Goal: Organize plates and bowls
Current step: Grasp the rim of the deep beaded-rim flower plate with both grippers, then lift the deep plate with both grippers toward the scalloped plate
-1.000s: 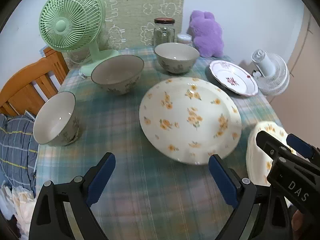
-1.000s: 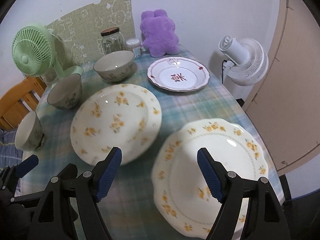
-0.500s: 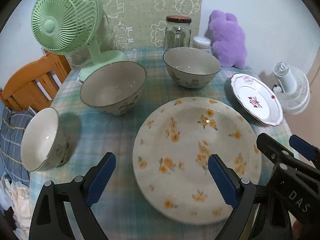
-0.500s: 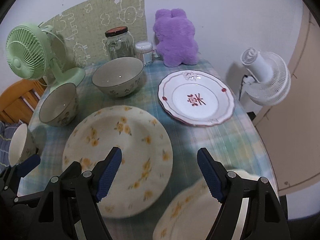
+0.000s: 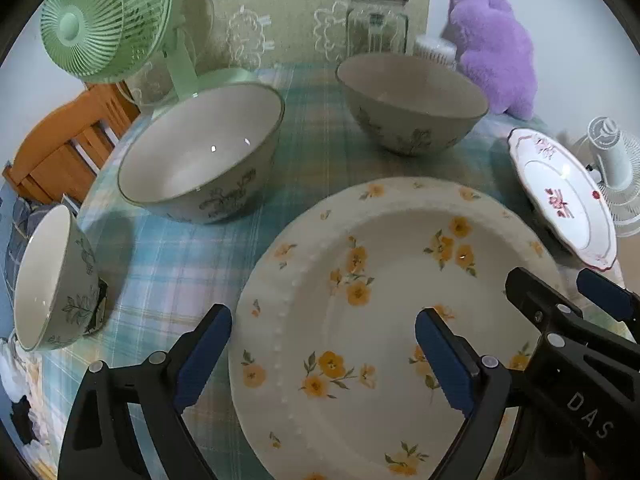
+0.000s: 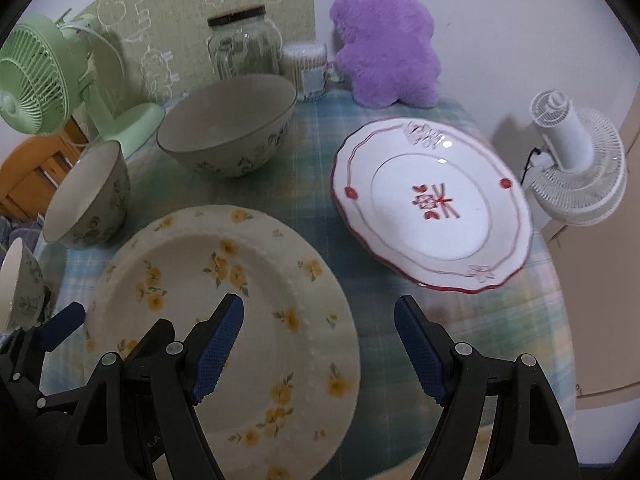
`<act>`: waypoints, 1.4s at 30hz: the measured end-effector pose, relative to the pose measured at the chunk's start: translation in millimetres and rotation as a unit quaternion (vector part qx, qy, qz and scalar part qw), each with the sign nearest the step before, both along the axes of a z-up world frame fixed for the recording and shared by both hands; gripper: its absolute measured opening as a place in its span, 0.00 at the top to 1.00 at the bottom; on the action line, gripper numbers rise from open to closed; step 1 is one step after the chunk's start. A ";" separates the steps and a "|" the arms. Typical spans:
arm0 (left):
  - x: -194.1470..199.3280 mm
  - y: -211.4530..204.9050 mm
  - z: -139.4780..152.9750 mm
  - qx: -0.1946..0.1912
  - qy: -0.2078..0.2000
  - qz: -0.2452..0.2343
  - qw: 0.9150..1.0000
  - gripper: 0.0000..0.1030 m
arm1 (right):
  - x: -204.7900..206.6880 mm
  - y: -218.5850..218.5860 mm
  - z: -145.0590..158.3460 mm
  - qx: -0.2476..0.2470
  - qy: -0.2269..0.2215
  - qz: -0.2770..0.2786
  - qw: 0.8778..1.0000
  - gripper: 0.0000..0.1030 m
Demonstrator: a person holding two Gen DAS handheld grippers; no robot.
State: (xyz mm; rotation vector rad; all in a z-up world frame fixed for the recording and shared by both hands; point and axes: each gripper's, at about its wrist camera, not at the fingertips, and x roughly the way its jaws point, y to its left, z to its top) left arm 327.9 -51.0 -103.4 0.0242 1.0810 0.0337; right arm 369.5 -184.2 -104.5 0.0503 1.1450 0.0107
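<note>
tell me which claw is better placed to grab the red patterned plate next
Right, probably. The right claw is open with the red patterned plate just ahead of it. The left claw hangs over the yellow flower plate, and the red one sits far off to its side.

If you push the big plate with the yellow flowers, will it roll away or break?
The yellow-flower plate lies flat on the checked tablecloth, so it would probably slide, not roll. It looks glazed and shiny, likely slippery to pinch. It seems ceramic, so a fall off the table could well crack it.
</note>
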 end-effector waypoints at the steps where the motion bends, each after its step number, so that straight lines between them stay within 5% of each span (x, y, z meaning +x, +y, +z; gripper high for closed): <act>1: 0.7 0.2 -2.2 0.000 0.003 0.001 1.000 0.09 | 1.5 -0.6 -3.1 0.005 0.005 0.001 1.000 0.22; 22: -5.9 10.9 -12.0 -0.010 0.020 0.000 1.000 0.18 | 11.5 13.4 -20.5 0.013 0.040 0.007 0.999 0.33; 42: -76.8 62.2 -13.9 -0.008 0.057 -0.019 0.998 0.19 | -60.0 59.0 -13.4 0.025 0.090 0.017 0.995 0.33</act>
